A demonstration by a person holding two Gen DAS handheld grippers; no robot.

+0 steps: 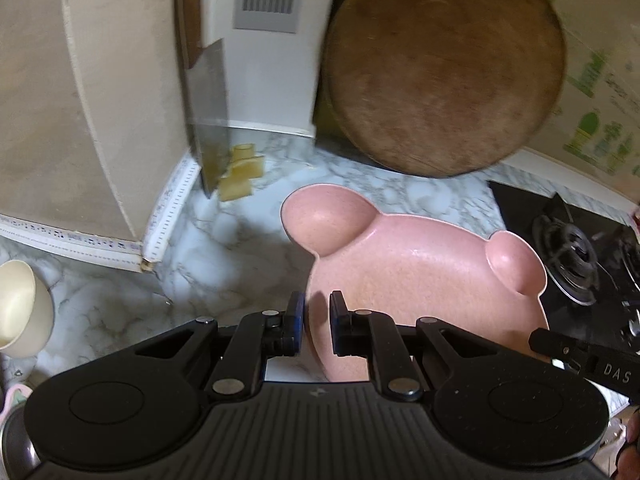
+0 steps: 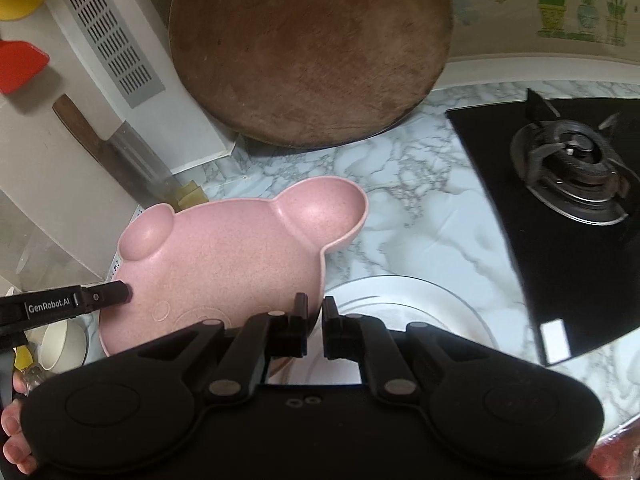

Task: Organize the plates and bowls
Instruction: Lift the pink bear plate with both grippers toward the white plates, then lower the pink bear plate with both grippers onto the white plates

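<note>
Both grippers, left gripper and right gripper, have jaws clenched on opposite edges of the pink bear-shaped plate, holding it above the marble counter. Behind it, a round wooden board leans against the wall; a white plate lies below.

Speckled pink bear-shaped plate, white-and-grey marbled countertop, brown round wooden board, glossy black stove top, cream bowl, white plate, black grippers, wall with green plant prints
</note>
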